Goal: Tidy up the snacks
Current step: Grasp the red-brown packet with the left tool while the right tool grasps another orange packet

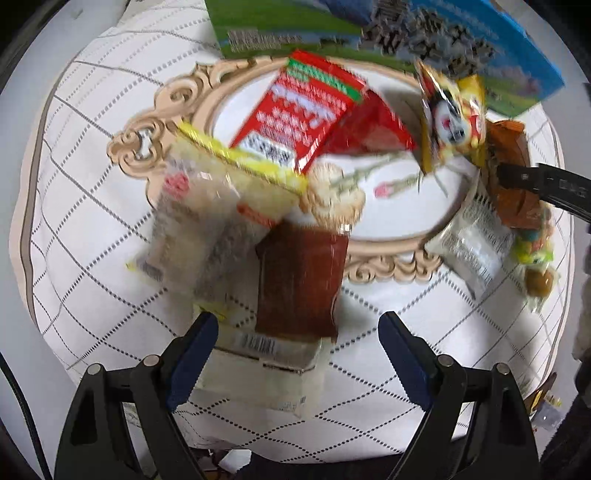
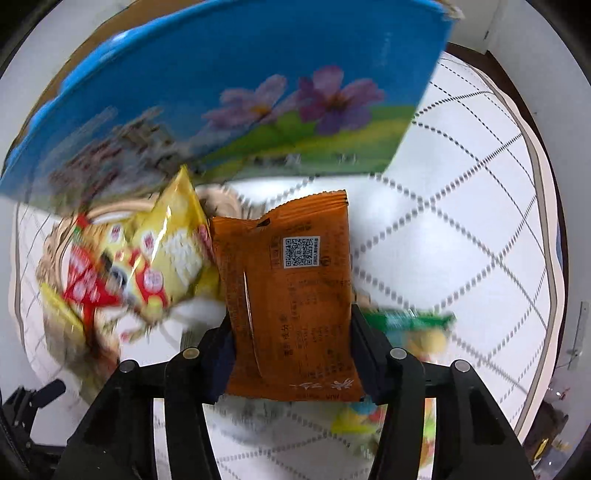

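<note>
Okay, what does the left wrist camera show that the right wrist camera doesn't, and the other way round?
Only the left wrist view shows the open left tongs over a brown rectangular snack packet, plus the red foil packet on the ornate oval floral tray.

Only the right wrist view shows the right tongs shut on an orange foil packet with a QR code.

Both show the yellow cartoon-print snack bag and the blue-and-green printed box.

Tray on tablecloth; snack packets on tray; box behind tray.
</note>
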The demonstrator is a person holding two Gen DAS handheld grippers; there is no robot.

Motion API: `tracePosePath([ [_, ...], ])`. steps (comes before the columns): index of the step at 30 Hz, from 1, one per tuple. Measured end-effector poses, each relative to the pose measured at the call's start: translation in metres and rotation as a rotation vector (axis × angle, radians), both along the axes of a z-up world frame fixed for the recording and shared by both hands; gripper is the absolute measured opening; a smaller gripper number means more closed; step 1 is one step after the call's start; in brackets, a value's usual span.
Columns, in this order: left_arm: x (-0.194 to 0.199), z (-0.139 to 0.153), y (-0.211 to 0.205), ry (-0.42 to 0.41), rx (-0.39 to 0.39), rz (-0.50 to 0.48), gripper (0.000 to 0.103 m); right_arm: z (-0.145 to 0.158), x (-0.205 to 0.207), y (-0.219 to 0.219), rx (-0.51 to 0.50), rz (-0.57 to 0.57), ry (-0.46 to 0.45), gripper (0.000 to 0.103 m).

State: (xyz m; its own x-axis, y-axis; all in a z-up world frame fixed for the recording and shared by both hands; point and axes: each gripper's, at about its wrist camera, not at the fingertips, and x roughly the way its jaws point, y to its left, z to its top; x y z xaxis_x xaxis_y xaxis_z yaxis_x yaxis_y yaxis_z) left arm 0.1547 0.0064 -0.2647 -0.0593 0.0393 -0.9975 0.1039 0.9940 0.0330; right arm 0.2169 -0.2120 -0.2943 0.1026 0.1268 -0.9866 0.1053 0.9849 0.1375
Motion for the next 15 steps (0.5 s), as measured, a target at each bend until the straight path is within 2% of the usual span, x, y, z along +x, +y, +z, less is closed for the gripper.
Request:
tracePosePath([
  [3,-0.004,-0.016,-0.003,0.041,-0.01,0.017,0.089,0.005,-0.019,0.0,0.027,-0.003,0.008,0.057],
  [6,-0.001,-0.029,-0.006,0.037,-0.022,0.029,0.086,0.007,-0.036,-0.001,0.042,-0.009,0.017,0.057],
  [8,0.002,-0.039,-0.009,0.036,-0.002,0.032,0.063,0.004,-0.046,-0.002,0.044,-0.012,0.032,0.057],
  [9,0.005,-0.046,-0.006,0.047,0.002,0.033,0.06,0.0,-0.052,0.002,0.046,-0.015,0.037,0.057],
  [11,0.003,-0.054,-0.003,0.041,0.001,0.045,0.058,-0.004,-0.062,0.006,0.047,-0.016,0.051,0.057],
  [15,0.009,-0.048,-0.006,0.023,-0.023,0.069,0.055,-0.01,-0.081,0.009,0.035,-0.007,0.068,0.057],
])
